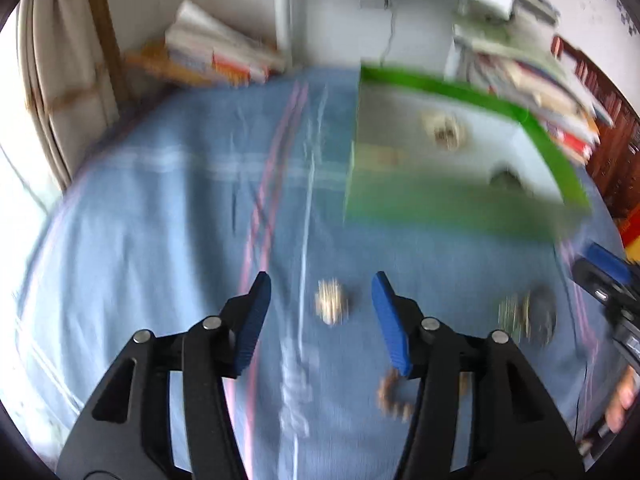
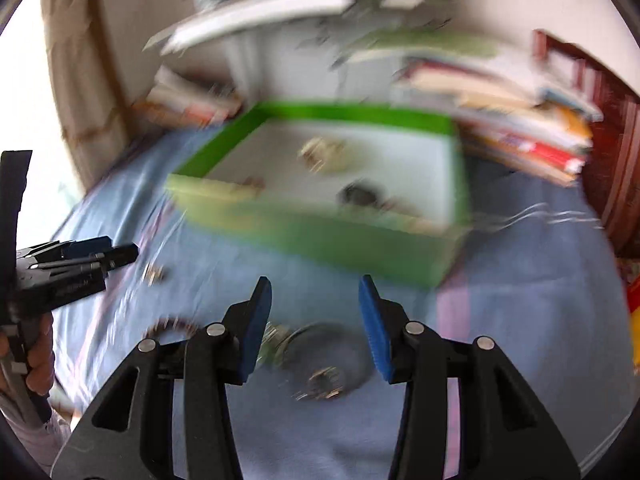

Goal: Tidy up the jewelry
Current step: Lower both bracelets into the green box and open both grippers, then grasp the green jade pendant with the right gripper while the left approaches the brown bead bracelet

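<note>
Both views are motion-blurred. A green box (image 1: 452, 208) with a white floor stands on the blue cloth and holds a few jewelry pieces (image 1: 444, 130); it also shows in the right wrist view (image 2: 320, 236). My left gripper (image 1: 320, 312) is open, with a small gold piece (image 1: 332, 306) on the cloth between its fingers. A brown beaded bracelet (image 1: 394, 396) lies by its right finger. My right gripper (image 2: 314, 320) is open above a dark round piece with gold jewelry (image 2: 324, 360). The bracelet (image 2: 172, 326) and the gold piece (image 2: 154, 274) lie to its left.
Stacks of books lie at the back left (image 1: 216, 52) and back right (image 2: 512, 128) of the blue cloth (image 1: 160, 220). A white shelf (image 2: 256, 16) stands behind. A curtain (image 1: 60, 80) hangs at the left. The left gripper's body (image 2: 60, 272) shows in the right wrist view.
</note>
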